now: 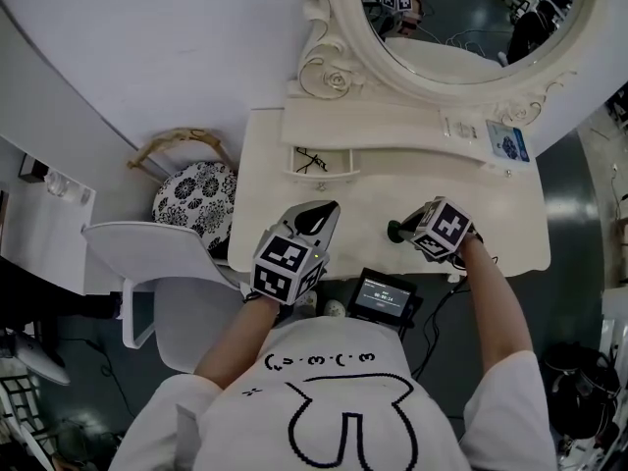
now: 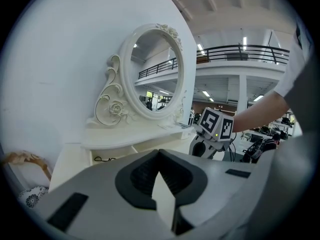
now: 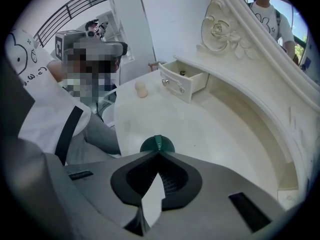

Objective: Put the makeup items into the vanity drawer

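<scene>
Green round makeup item (image 3: 157, 144) is being pinched edge-on at the tips of the right claw (image 3: 158, 154), over the white table (image 1: 491, 214) and well apart from the drawer (image 1: 321, 172), which is standing open at the back left. Left claw (image 2: 159, 153) is hovering pressed together, holding nothing. Small beige item (image 3: 141, 89) is resting on the table near the drawer front.
</scene>
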A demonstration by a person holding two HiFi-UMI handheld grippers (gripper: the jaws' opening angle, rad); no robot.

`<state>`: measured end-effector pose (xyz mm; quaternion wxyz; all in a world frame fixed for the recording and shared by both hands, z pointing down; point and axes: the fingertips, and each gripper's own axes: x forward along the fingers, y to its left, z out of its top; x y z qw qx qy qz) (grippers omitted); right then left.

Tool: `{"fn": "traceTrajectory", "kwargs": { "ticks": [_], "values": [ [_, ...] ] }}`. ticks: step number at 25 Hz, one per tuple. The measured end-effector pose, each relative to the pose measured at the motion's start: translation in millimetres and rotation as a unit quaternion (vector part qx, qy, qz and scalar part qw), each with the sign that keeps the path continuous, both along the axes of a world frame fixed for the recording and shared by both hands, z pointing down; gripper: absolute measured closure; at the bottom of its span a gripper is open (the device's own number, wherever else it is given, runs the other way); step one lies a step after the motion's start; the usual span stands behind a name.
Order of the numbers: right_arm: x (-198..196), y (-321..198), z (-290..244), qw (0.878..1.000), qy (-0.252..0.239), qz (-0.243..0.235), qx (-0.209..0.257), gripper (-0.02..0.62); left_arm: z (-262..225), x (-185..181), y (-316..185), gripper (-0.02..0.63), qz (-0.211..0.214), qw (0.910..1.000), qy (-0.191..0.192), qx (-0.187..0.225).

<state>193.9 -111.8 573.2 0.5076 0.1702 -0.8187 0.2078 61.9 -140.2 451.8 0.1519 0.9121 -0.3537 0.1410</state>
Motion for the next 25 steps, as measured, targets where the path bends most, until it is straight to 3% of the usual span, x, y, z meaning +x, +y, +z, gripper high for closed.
{"fn": "traceTrajectory", "kwargs": {
  "ticks": [6, 14, 25],
  "values": [
    [-15.8, -4.4, -21.5, 1.000, -0.008, -0.011, 0.018, 0.600, -4.3, -2.3, 3.7, 0.612, -0.001, 1.0000, 0.004, 0.005],
    [-56.6, -32.9, -61.1, 0.995, -0.050, -0.006, 0.085, 0.600, -9.2, -6.8, 8.5, 0.612, 0.000, 0.9999, 0.003, 0.010],
    [-97.8, -74.9, -71.2, 0.990, -0.044, -0.005, 0.137, 0.600, -11.0, -23.1, 5.4, 0.612, -0.017, 0.9998, 0.000, 0.011]
  ]
}}
